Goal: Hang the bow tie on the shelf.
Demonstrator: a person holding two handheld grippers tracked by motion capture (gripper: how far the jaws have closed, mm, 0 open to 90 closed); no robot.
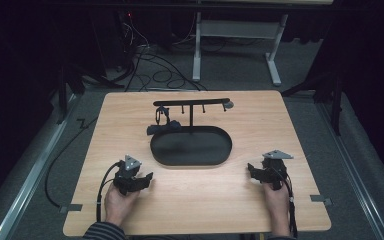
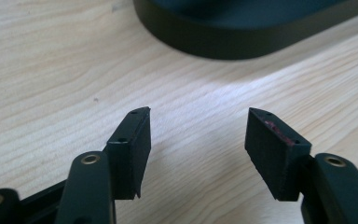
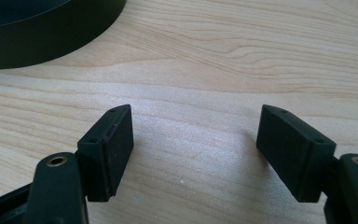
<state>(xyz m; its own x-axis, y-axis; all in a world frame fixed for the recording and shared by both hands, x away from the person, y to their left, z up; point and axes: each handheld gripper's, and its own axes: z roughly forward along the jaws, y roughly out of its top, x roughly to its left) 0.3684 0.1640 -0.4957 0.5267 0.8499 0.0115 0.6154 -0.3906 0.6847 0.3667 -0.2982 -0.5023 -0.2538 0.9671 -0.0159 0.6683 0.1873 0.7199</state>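
Nearest my high camera are the 2 hands at the near edge of the wooden surface (image 1: pixel 260 112), each holding a claw low over the wood. My left claw (image 1: pixel 147 177) sits near the front left and points toward the middle; in the left gripper view its jaws stand spread with only bare wood between them. My right claw (image 1: pixel 251 169) sits near the front right, angled inward, and in the right gripper view its jaws are likewise spread and empty. Between the 2, a little farther from me, lies the black oval tray (image 1: pixel 191 146), its long axis running left to right across the surface. Its near rim lies just ahead of both claws, apart from each: it shows at the upper right of the left gripper view (image 2: pixel 233 39) and the upper left of the right gripper view (image 3: pixel 46 32). From the tray's far side rises a black T-shaped rack (image 1: pixel 191 103), its bar parallel to the tray's long axis, with a small dark item I cannot identify hanging at its left end.
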